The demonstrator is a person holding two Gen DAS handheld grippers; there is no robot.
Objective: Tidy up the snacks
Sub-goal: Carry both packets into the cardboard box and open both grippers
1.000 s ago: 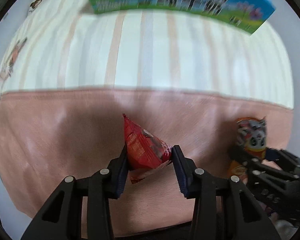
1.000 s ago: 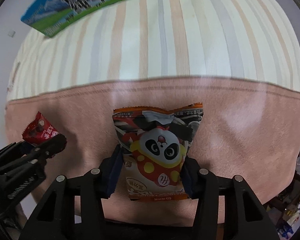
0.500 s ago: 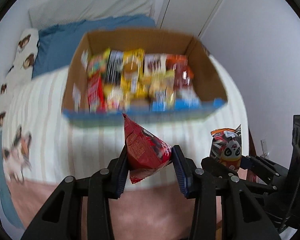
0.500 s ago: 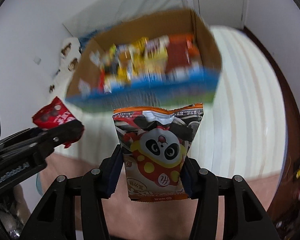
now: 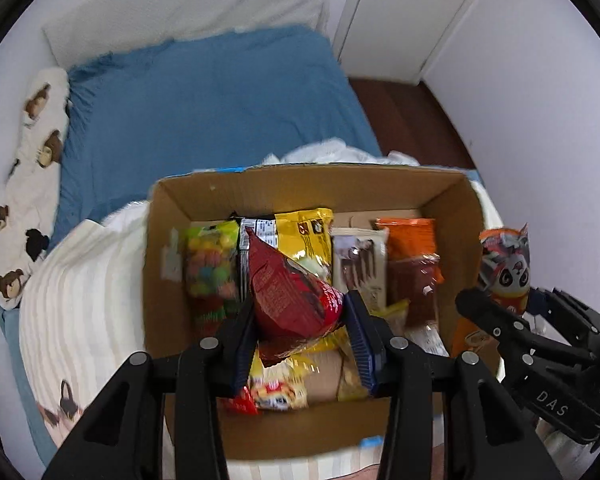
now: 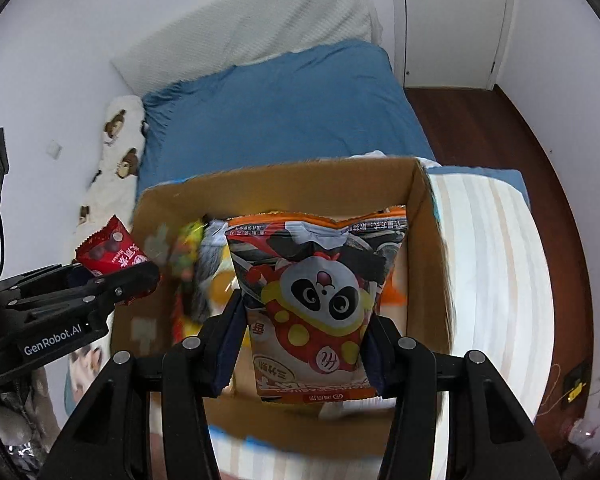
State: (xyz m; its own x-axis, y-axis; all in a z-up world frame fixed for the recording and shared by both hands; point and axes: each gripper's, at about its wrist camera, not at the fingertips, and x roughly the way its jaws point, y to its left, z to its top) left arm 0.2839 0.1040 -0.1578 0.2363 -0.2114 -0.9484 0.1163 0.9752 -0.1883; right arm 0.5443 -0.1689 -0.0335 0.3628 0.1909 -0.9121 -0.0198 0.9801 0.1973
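Left wrist view: your left gripper (image 5: 300,336) is clamped on a red snack packet (image 5: 290,292), its blue pads pressing both sides, and hangs over an open cardboard box (image 5: 300,188) that rests on a striped bedspread (image 5: 80,304). Inside the box, standing packs line up from nine to three o'clock of the red packet: a bag of coloured candies (image 5: 210,264), a yellow bag (image 5: 306,236), a pale brown pack (image 5: 360,268) and an orange-topped pack (image 5: 414,264). At three o'clock, just outside the box wall, your right gripper (image 5: 512,312) carries a panda snack bag (image 5: 504,268). A blue sheet (image 5: 212,104) covers the bed at twelve o'clock.

Right wrist view: your right gripper (image 6: 304,336) grips the panda snack bag (image 6: 316,300) upright by both edges, held over the right half of the cardboard box (image 6: 428,248). At nine o'clock your left gripper (image 6: 112,280) holds the red snack packet (image 6: 110,254) over the box's left wall. The striped bedspread (image 6: 496,280) lies at three o'clock, with a wooden floor (image 6: 540,152) beyond it.
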